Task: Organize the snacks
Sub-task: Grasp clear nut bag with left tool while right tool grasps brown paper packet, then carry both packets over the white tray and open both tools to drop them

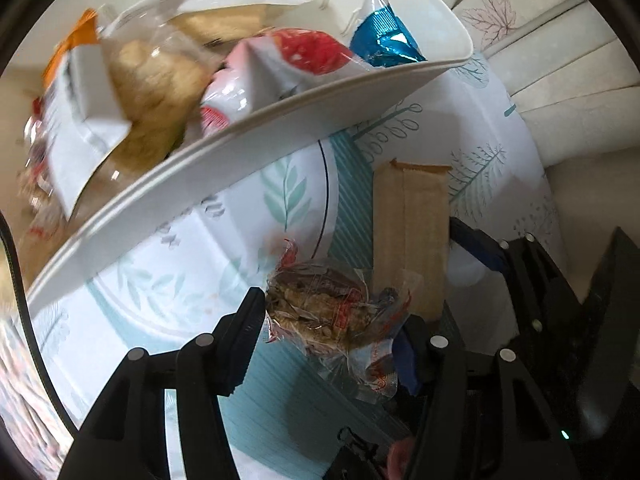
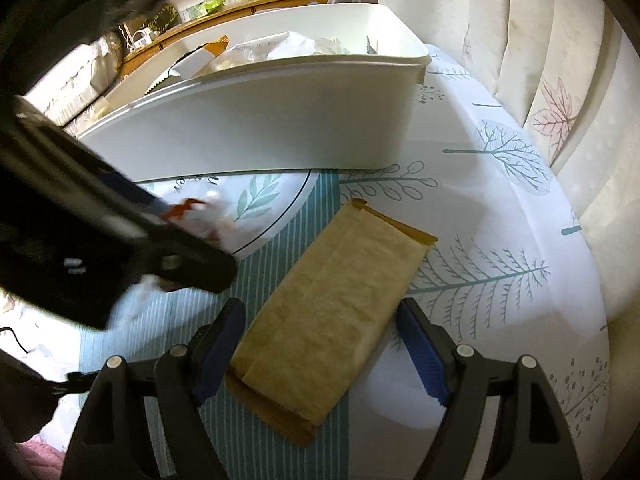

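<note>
In the left wrist view, a surface covered by a white cloth (image 1: 492,128) printed with teal leaves, trees and a striped panel is seen from above; whether it is a worktop or a bed cannot be told. A white bin (image 1: 280,120) is set on the cloth and is filled with snack bags, among them a red-and-white bag (image 1: 280,64) and a blue foil bag (image 1: 386,38). Pale cushioned upholstery with a leaf motif (image 1: 560,60) is seen beyond the cloth at the right. The left tongs (image 1: 336,322) are closed on a clear-wrapped snack (image 1: 320,308), which is held above the striped panel, below the bin's wall in the picture. A tan flat packet (image 1: 410,236) lies on the cloth just beyond it. In the right wrist view, the same cloth (image 2: 500,216) is seen, with the bin (image 2: 260,128) behind and the cushioned back (image 2: 560,80) at the right; a wooden shelf with small items (image 2: 224,8) is visible far behind. The right tongs (image 2: 320,344) are held wide apart, one finger on each side of the tan packet (image 2: 332,300), which lies on the cloth; no contact is seen. The left tongs (image 2: 192,264) appear blurred at the left.
</note>
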Demonstrator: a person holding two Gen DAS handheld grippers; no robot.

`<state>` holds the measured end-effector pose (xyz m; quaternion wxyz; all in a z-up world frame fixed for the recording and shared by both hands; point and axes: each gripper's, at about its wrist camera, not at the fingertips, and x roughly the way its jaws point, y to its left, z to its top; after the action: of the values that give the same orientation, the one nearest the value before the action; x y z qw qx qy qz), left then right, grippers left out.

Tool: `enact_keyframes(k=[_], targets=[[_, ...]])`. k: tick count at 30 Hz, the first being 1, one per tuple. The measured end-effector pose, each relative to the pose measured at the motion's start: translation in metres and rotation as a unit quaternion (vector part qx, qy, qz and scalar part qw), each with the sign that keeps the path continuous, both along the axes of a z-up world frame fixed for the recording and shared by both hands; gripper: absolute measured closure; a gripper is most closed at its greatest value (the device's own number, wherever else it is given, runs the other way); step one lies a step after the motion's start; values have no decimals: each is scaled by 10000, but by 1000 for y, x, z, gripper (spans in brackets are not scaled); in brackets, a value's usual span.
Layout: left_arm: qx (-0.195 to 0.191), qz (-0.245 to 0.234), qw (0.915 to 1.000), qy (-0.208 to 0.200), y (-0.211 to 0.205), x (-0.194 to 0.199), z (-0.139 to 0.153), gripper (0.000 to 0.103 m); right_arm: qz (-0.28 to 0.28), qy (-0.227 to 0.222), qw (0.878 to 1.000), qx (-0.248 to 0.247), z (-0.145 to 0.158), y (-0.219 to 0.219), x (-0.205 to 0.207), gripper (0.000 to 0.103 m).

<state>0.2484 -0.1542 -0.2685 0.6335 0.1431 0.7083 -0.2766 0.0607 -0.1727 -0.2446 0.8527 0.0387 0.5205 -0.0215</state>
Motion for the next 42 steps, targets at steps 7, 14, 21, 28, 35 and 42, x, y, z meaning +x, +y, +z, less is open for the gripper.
enact_keyframes(k=[7, 14, 21, 28, 35, 42], targets=[[-97, 182, 9997, -141, 35, -6, 28, 46, 14, 259, 9991, -327, -3, 19, 14, 24], [-193, 312, 9989, -285, 65, -14, 51, 46, -173, 443, 9982, -366, -3, 28, 28, 26], [-110, 534, 9978, -380, 100, -23, 68, 46, -396, 739, 9960, -317, 2, 40, 37, 34], [-122, 619, 9961, -613, 131, -32, 90, 46, -649, 1086, 9919, -102, 4, 66, 41, 36], [-125, 552, 9935, -985, 164, -19, 115, 46, -1019, 1265, 9846, 650, 12, 93, 42, 36], [-30, 551, 9905, -1258, 185, 6, 139, 46, -1211, 1239, 9774, 1213, 38, 104, 45, 37]])
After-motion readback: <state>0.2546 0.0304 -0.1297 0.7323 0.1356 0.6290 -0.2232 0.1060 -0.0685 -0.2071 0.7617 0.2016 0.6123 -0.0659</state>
